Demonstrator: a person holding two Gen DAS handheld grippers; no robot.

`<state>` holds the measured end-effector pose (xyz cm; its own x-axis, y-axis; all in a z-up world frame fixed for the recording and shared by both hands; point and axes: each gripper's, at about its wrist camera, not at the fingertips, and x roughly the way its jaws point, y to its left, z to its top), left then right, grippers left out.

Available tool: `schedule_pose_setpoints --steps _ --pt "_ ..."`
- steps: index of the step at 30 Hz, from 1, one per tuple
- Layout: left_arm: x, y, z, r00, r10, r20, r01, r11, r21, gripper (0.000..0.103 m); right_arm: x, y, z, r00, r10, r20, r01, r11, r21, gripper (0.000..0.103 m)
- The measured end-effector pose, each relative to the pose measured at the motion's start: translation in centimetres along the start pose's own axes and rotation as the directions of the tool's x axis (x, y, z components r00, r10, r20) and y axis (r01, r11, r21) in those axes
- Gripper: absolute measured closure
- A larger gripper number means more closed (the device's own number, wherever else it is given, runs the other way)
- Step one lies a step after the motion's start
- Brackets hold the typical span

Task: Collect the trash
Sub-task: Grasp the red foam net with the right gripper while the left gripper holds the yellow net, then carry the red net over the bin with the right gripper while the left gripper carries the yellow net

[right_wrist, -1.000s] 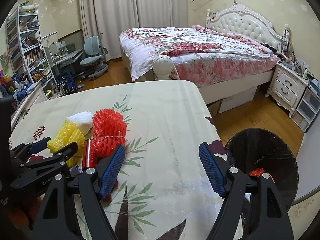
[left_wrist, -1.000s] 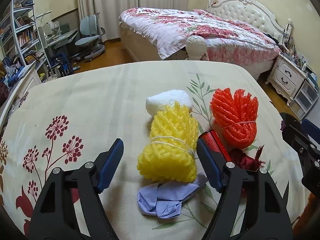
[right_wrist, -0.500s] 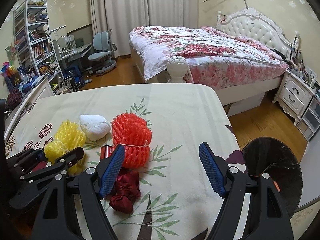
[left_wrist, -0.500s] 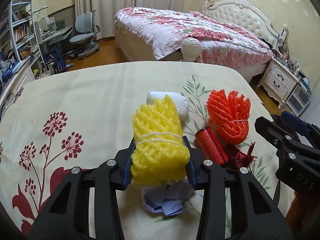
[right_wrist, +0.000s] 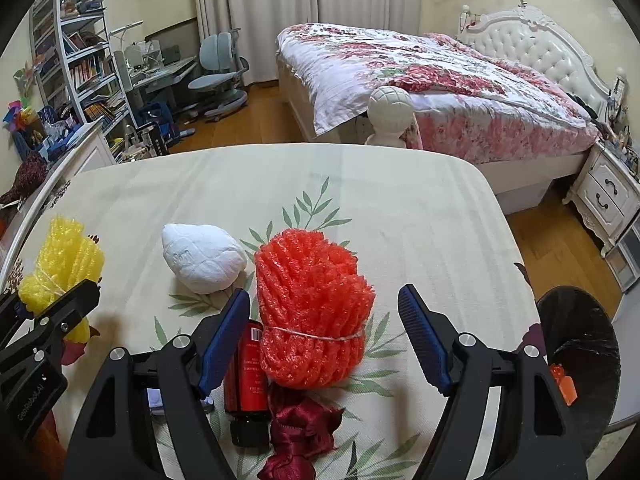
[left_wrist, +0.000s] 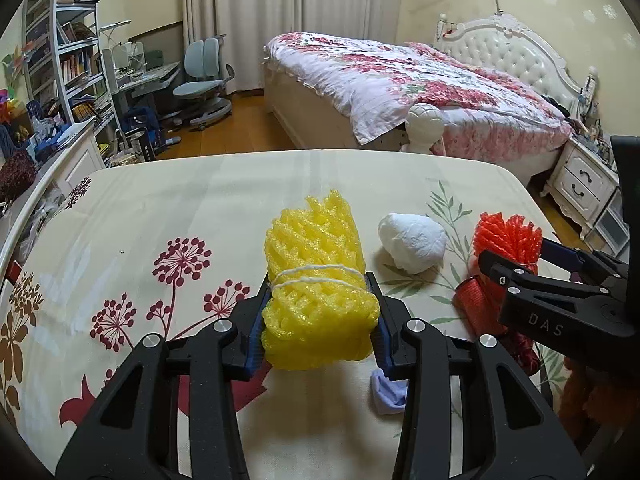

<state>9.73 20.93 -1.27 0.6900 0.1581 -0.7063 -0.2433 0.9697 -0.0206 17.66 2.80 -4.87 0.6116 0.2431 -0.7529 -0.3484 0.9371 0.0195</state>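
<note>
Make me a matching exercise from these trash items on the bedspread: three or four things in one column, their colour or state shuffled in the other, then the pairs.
Things:
1. foam net bundle in the left gripper
2. foam net bundle between the open right fingers
3. crumpled paper wad
4. satin ribbon

Descriptions:
A. white
B. dark red
C. yellow, clamped
D. orange-red, not yet gripped

Pairs: 1-C, 2-D, 3-A, 4-B

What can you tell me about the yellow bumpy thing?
The yellow foam net is a rolled bundle of spongy mesh, the kind that wraps fruit, tied round its middle with white string. It looks soft and springy. The left claw squeezes its near end between blue pads, and the bundle points away toward the bed. It sits over the flowery tablecloth, with a crumpled pale purple scrap just below it.
</note>
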Motion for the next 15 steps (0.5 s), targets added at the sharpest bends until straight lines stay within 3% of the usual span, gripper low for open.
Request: schedule_pose_setpoints --steps 2,15 --pt "0.1 0.4 -0.2 1.0 0.002 -0.007 -0.002 1.0 -0.009 0.062 0.2 0.2 -0.1 1.0 -0.002 -0.015 0.002 1.0 -0.003 0.052" --pt "-1.3 0.4 -0.8 1.0 -0.014 0.011 0.014 1.0 -0.024 0.062 -4.5 -2.7 -0.2 0.996 -0.028 0.082 0.023 0.998 0.059 0.054"
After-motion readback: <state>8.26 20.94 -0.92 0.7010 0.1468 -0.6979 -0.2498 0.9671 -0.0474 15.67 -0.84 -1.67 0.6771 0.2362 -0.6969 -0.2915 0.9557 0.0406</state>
